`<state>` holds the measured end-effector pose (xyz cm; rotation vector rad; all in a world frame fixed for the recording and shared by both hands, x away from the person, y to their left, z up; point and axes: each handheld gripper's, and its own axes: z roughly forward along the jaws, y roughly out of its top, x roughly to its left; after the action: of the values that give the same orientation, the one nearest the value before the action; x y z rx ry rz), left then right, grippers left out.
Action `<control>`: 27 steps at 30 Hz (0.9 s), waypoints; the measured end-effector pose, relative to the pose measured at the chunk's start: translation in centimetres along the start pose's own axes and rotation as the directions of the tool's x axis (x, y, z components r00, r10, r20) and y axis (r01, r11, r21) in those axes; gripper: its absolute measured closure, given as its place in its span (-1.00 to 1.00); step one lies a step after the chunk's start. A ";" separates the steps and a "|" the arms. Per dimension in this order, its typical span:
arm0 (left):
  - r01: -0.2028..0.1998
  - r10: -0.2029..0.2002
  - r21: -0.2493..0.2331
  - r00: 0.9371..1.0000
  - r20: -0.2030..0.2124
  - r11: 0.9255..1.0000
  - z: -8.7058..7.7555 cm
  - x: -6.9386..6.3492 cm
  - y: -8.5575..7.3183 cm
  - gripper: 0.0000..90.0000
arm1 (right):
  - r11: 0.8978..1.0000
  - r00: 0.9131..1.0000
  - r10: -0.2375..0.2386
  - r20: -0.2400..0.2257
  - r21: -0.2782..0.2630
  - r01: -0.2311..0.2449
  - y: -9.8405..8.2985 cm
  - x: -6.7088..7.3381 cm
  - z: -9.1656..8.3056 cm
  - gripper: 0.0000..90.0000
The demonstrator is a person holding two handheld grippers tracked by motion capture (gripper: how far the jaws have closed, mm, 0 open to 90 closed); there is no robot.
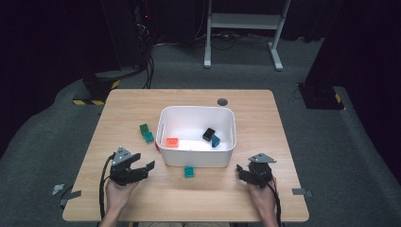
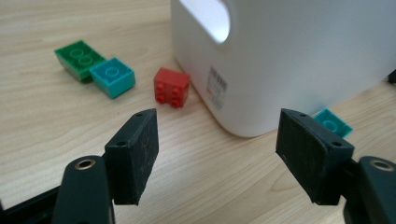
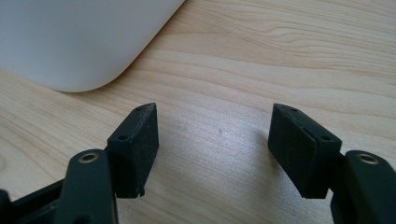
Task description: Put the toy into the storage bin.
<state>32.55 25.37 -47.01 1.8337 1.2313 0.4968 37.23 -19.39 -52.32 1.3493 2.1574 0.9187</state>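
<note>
- Red brick (image 2: 172, 87): on tabletop (image 2: 56, 121), just beside white bin (image 2: 299, 60), ahead of left claw (image 2: 217, 154)
- Left claw: jaws apart, empty; approach low, straddle brick squarely, avoid bin wall
- Right claw (image 3: 212, 149): jaws apart, empty

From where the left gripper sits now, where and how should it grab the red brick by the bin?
Probably across the red brick's two flat side walls, coming from above. It lies tipped on its side, studs facing the left gripper, so the studded face makes poor pad contact. It sits close beside the white bin; keep the open jaws parallel to the bin wall so neither pad has to enter that gap.
</note>
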 end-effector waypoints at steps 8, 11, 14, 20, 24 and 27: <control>-0.005 0.007 0.035 0.999 -0.047 0.999 1.3 0.9 -1.6 -0.34 | 1.000 1.000 0.001 -0.003 0.003 -0.001 0.0 0.0 0.0 -0.32; -0.015 0.018 0.046 0.998 -0.061 0.999 1.9 1.1 -2.1 -0.34 | 1.000 1.000 -0.004 -0.007 0.007 0.004 0.1 0.1 0.1 -0.39; -0.012 0.017 0.058 0.997 -0.072 0.998 2.3 1.3 -2.5 -0.34 | 1.000 1.000 -0.002 -0.005 0.012 0.002 0.1 0.1 0.1 -0.45; -0.009 0.016 0.074 0.995 -0.094 0.997 3.2 1.6 -3.2 -0.33 | 1.000 1.000 0.001 -0.002 0.019 -0.001 0.1 0.2 0.1 -0.45; 0.012 -0.004 0.077 0.994 -0.105 0.997 3.6 2.1 -3.8 -0.33 | 0.999 1.000 0.005 0.003 0.039 -0.005 0.2 0.3 -0.2 -0.46; 0.011 -0.002 0.082 0.994 -0.109 0.997 3.7 2.2 -4.0 -0.33 | 1.000 1.000 -0.004 0.004 0.019 0.004 0.0 0.9 -0.8 -0.44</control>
<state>33.93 26.41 -52.65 1.8921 1.3484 0.5559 36.32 -18.84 -51.81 1.3547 2.1703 0.8954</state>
